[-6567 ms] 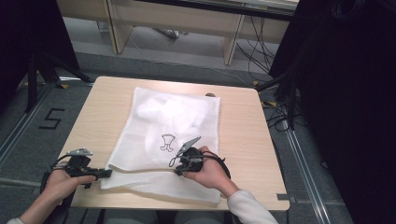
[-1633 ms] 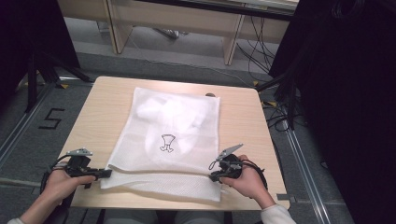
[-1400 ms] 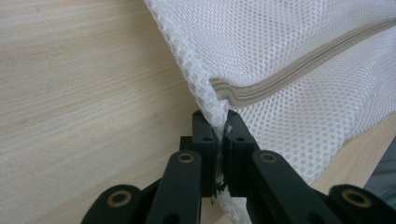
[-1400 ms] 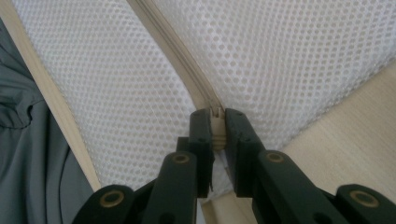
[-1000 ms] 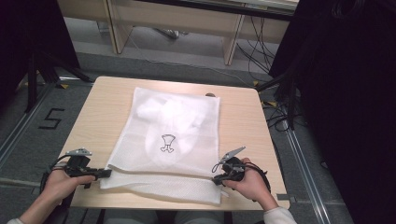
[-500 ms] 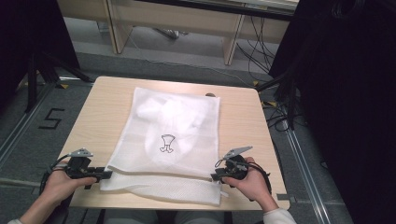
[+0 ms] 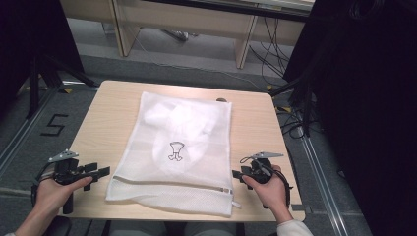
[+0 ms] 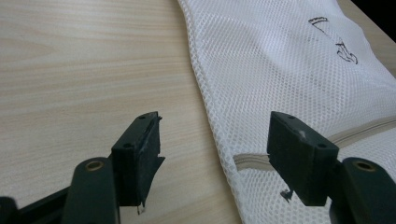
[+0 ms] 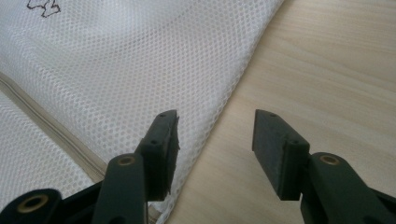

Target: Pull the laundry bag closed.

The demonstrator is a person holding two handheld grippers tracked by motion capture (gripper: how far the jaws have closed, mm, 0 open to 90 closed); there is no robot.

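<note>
A white mesh laundry bag lies flat on the wooden table, with a small black printed mark and a zipper along its near end. White cloth shows inside it. My left gripper is at the bag's near left corner; its jaws have just been opening and stand open, over the bag's edge without pressing it. My right gripper is at the near right edge; its jaws have also just been opening, open above the mesh edge and bare wood.
The table's near edge runs just behind both hands. Desk legs and cables stand on the floor beyond the far edge. A floor marking "5" lies left of the table.
Both grippers have let go of the bag's near end, which has settled flat. The right gripper has drawn a little to the right, off the bag's edge.
</note>
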